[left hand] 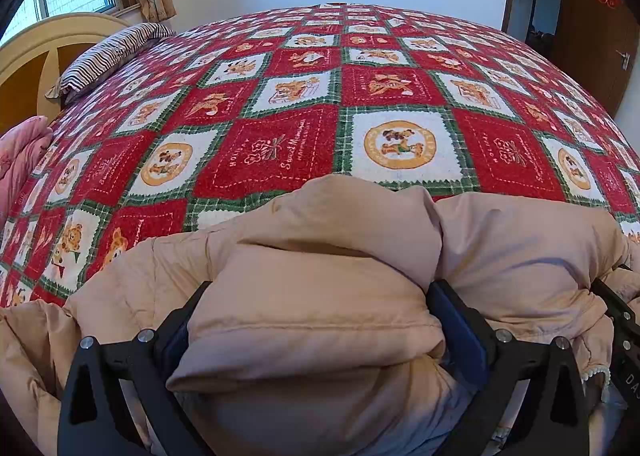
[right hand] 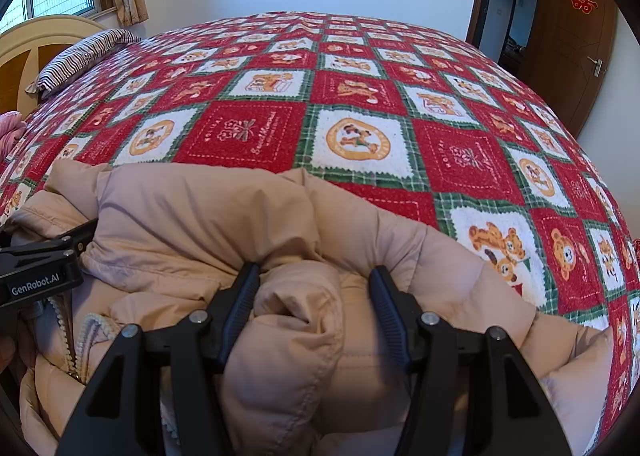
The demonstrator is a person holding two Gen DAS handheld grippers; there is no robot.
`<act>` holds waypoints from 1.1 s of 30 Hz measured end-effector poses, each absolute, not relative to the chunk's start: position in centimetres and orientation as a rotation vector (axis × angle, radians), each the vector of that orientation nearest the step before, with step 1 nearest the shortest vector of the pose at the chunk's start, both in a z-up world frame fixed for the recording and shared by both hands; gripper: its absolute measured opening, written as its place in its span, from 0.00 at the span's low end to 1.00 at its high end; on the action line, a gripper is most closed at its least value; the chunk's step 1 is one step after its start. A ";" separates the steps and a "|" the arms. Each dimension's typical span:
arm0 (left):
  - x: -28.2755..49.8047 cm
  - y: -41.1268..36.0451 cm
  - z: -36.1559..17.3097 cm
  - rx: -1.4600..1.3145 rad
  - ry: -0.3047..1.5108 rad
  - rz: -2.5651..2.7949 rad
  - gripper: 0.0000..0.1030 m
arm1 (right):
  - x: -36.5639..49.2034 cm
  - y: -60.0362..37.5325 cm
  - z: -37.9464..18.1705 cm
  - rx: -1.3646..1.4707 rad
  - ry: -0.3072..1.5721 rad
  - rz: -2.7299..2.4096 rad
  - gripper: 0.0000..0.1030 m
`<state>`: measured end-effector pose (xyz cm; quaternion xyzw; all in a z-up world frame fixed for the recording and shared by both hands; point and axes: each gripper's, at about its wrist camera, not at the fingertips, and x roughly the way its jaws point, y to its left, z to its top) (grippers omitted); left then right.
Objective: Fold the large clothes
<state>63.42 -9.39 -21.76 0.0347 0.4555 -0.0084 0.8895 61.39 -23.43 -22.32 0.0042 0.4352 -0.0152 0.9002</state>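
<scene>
Puffy beige down jacket [left hand: 520, 248] lies bunched at the near edge of the bed, 6 o'clock in both views, its long axis running 9-to-3 across the two grippers. Left gripper [left hand: 312, 320] is clamped wide on a thick quilted fold; right gripper [right hand: 316, 296] is about half spread, pinching another padded roll. Both are equally near, side by side. Bare bedspread [left hand: 360, 76] stretches toward 12, so the fold likely goes that way. Fabric is soft, slippery and bulky, with a zipper [right hand: 64, 336] exposed between them.

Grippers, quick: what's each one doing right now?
Left gripper: shut on a thick fold of the beige puffer jacket.
Right gripper: shut on another bunched fold of the same jacket.
</scene>
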 end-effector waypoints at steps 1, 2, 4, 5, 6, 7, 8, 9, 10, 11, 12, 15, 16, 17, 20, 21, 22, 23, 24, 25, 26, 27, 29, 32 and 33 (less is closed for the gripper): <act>63.4 -9.4 -21.8 0.072 0.946 -0.017 0.99 | 61.4 -23.4 -22.3 0.009 0.900 -0.031 0.58; 63.4 -9.4 -21.8 0.073 0.946 -0.017 0.99 | 61.4 -23.4 -22.3 0.009 0.900 -0.031 0.58; 63.4 -9.4 -21.8 0.074 0.945 -0.015 0.99 | 61.4 -23.4 -22.3 0.008 0.901 -0.031 0.58; 63.4 -9.4 -21.8 0.077 0.945 -0.014 0.99 | 61.4 -23.4 -22.4 0.009 0.901 -0.031 0.58; 63.4 -9.5 -21.8 0.080 0.944 -0.012 0.99 | 61.4 -23.4 -22.3 0.009 0.901 -0.031 0.58; 63.5 -9.6 -21.7 0.093 0.945 -0.006 0.99 | 61.5 -23.3 -22.4 0.007 0.901 -0.033 0.58; 63.7 -9.7 -21.6 0.107 0.952 -0.003 0.99 | 61.5 -23.2 -22.4 -0.002 0.902 -0.038 0.59; 64.0 -9.7 -21.4 0.115 0.967 -0.007 0.99 | 61.6 -23.1 -22.4 -0.010 0.904 -0.039 0.60; 64.2 -9.5 -20.9 0.116 0.989 -0.020 0.99 | 61.6 -23.1 -22.2 -0.009 0.909 -0.033 0.60; 64.2 -9.2 -20.0 0.125 0.997 -0.030 0.99 | 61.6 -23.5 -21.9 0.006 0.915 -0.021 0.60; 63.5 -8.7 -18.4 0.138 0.967 -0.021 0.99 | 61.3 -23.9 -21.5 0.013 0.919 -0.015 0.61; 60.0 -6.7 -14.4 0.155 0.869 -0.030 0.99 | 58.5 -25.1 -19.1 0.062 0.882 -0.013 0.63; 58.8 -6.1 -13.8 0.155 0.866 -0.037 0.99 | 56.9 -25.7 -18.2 0.067 0.867 -0.011 0.65; 57.3 -5.3 -13.4 0.151 0.865 -0.044 0.99 | 55.7 -26.1 -17.6 0.071 0.858 -0.007 0.67; 51.9 -1.7 -13.4 0.132 0.888 -0.059 0.99 | 50.5 -28.1 -16.6 0.113 0.859 0.005 0.74; 50.0 -0.5 -13.7 0.128 0.893 -0.063 0.99 | 49.3 -28.6 -16.6 0.124 0.869 0.005 0.75; 48.0 0.6 -14.1 0.127 0.895 -0.069 0.99 | 47.7 -29.1 -16.9 0.131 0.883 0.004 0.75; 46.2 1.6 -14.5 0.128 0.898 -0.064 0.99 | 45.3 -29.9 -17.3 0.139 0.900 -0.004 0.75; 43.9 2.7 -15.0 0.120 0.896 -0.056 0.99 | 43.5 -30.4 -17.6 0.142 0.912 -0.007 0.75; 42.3 3.5 -15.3 0.111 0.893 -0.053 0.99 | 42.4 -30.7 -17.8 0.144 0.920 -0.008 0.75; 40.7 4.2 -15.7 0.104 0.894 -0.042 0.99 | 40.3 -31.1 -18.4 0.151 0.932 -0.014 0.75; 39.2 4.8 -16.2 0.097 0.895 -0.030 0.99 | 39.2 -31.2 -18.6 0.158 0.940 -0.019 0.75; 36.4 6.1 -17.3 0.081 0.905 -0.014 0.99 | 36.4 -31.6 -19.5 0.183 0.962 -0.035 0.75; 33.9 7.1 -18.2 0.049 0.915 -0.014 0.99 | 33.1 -31.9 -20.6 0.215 0.983 -0.047 0.75; 32.9 7.2 -18.4 0.040 0.917 -0.014 0.99 | 32.2 -31.9 -20.8 0.227 0.982 -0.049 0.75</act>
